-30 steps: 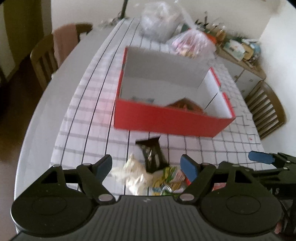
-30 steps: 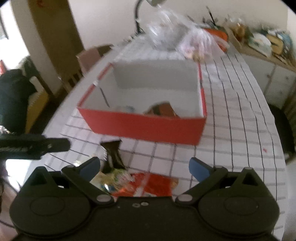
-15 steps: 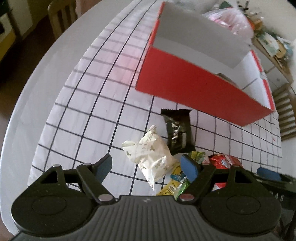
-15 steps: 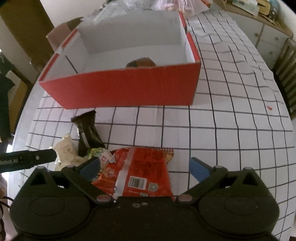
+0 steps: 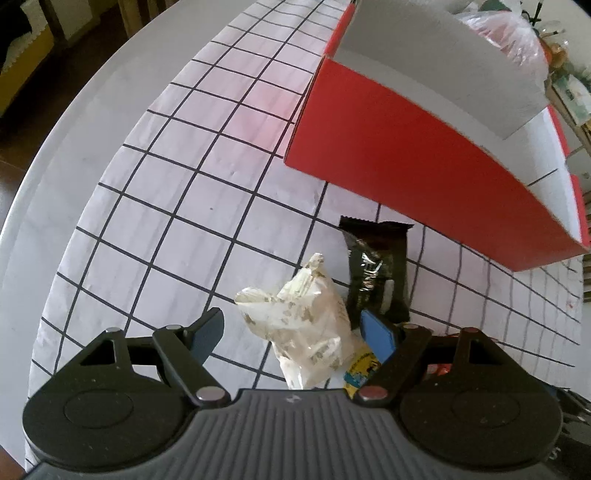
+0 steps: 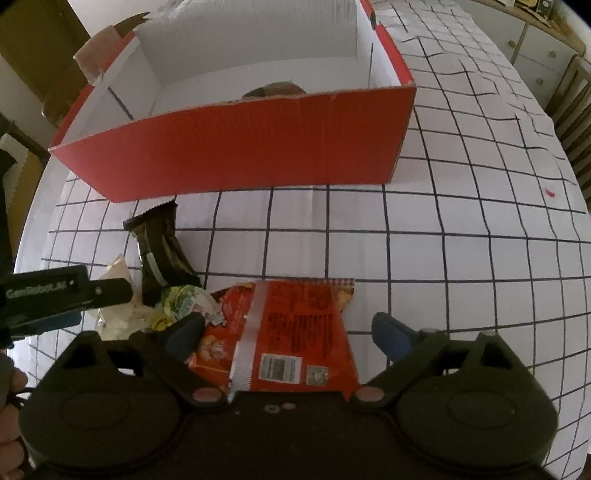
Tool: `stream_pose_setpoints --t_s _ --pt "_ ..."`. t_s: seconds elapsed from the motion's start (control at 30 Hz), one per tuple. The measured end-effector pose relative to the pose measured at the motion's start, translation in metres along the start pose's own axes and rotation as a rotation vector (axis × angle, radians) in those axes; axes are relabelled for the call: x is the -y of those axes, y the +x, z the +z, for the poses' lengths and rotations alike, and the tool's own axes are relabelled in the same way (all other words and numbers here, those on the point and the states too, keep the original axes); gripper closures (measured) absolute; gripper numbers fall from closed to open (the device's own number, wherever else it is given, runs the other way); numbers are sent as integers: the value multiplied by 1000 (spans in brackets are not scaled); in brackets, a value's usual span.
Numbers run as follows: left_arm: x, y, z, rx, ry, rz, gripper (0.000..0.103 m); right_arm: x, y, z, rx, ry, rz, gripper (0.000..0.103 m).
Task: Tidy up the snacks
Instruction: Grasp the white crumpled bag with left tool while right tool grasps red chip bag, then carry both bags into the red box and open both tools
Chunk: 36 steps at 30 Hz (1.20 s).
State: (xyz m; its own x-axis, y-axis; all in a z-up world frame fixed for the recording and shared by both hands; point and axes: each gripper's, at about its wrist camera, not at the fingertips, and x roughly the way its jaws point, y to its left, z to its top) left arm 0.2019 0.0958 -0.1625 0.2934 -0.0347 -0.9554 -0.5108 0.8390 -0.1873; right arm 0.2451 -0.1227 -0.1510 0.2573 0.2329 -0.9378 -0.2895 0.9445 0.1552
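A pile of snacks lies on the checked cloth in front of the red box [image 5: 406, 158]. My left gripper [image 5: 291, 328] points steeply down, open, with the white crinkled packet [image 5: 303, 325] between its fingers; the pads do not press it. Beside it lie a black wrapper [image 5: 376, 273] and a yellow-green packet [image 6: 181, 302]. My right gripper [image 6: 288, 328] straddles the flat red packet [image 6: 291, 332]; its jaws are closing, still clear of the packet on the right side. The left gripper [image 6: 74, 295] shows at the left of the right wrist view. A brown snack [image 6: 275, 89] lies inside the red box [image 6: 240, 147].
The box is white inside with a divider. A clear plastic bag [image 5: 509, 33] of goods stands behind it. The cloth ends at the bare grey table edge [image 5: 74, 129] on the left. A wooden chair [image 6: 572, 103] and a cabinet [image 6: 535, 48] stand to the right.
Both grippers have sunk toward the snack pile and tipped further downward; the box has slid up in both views. The right jaws have narrowed a little around the red packet.
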Motion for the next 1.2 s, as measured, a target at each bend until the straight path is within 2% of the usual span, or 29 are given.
stream_pose_setpoints --t_s 0.27,0.3,0.37,0.67,0.83,1.2 --pt "2 7 -1 2 1 11 24 -3 5 0 -18 -14 15 17" --pt "2 7 -1 5 4 14 25 -3 5 0 -17 -12 16 18" --pt "3 7 -2 -2 4 2 37 -1 4 0 -16 -10 17 19" --pt "0 5 -3 6 -3 -7 52 5 0 -1 2 6 37 26" --pt "-4 2 -5 14 -4 -22 55 11 -3 -1 13 25 46 29" --pt "-20 -13 -7 28 -42 -54 57 26 -19 -5 55 76 66 30"
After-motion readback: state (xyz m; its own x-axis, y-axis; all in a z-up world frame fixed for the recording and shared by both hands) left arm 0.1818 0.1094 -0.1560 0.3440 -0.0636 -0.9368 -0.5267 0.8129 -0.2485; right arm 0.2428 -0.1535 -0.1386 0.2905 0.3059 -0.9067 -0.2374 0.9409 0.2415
